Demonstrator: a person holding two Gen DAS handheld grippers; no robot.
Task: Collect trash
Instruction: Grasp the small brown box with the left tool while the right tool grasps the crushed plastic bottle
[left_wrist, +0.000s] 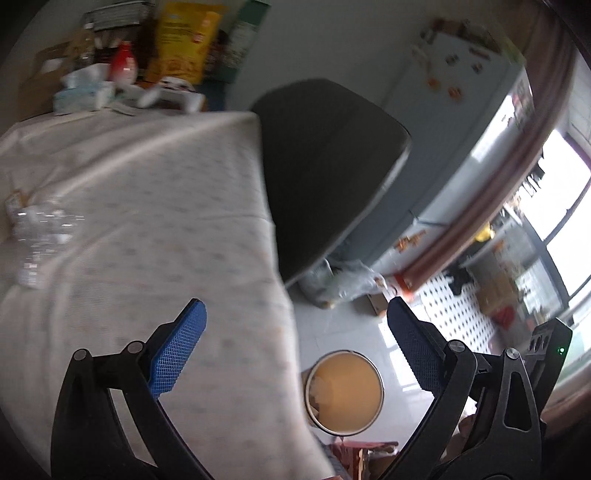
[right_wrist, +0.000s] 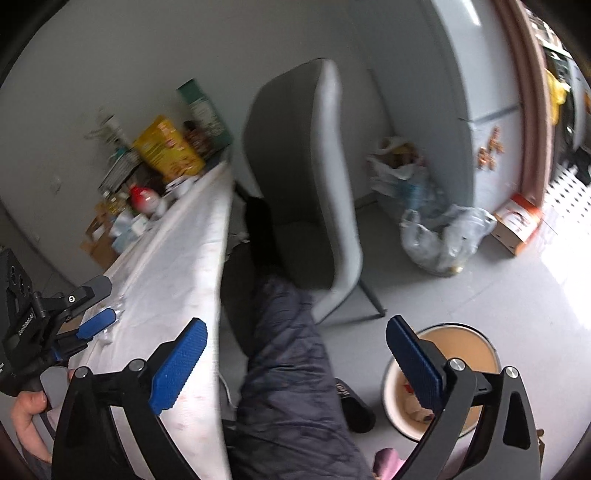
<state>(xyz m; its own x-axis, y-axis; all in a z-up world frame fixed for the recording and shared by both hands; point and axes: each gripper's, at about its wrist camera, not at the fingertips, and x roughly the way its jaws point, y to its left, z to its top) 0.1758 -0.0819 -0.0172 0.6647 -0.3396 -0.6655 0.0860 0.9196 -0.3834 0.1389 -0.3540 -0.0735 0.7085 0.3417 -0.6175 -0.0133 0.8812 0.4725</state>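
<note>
Two grippers are seen here, both spread wide with nothing between the blue ribbed pads. The left gripper (left_wrist: 295, 325) hangs over the table edge, the right gripper (right_wrist: 295, 343) sits at the bottom of its own view, above a leg in dark quilted trousers (right_wrist: 291, 369).

Readable writing is pretty much nil. Print is visible on a yellow box (left_wrist: 184, 40) and a green box (left_wrist: 243, 33) at the top left of the left view, but it's too blurred to be read. Small lettering on a black slipper (right_wrist: 354, 402) can't be made out either.

The table (left_wrist: 129, 221) is covered with a pale cloth with a faint dotted pattern. A crumpled piece of clear plastic (left_wrist: 37, 229) lies on it at the left edge of the left view, which looks like the trash to be collected. A red-capped bottle (left_wrist: 123, 62) and tissues are crowded at the far end by the wall.

A round bin (right_wrist: 480, 354) with a tan inside stands on the light grey floor at the lower right, some scraps already in it. A grey padded chair (right_wrist: 314, 184) is pushed in beside the table. Clear plastic bags (right_wrist: 439, 236) are slumped by a pale fridge (right_wrist: 461, 74) dotted with magnets.
</note>
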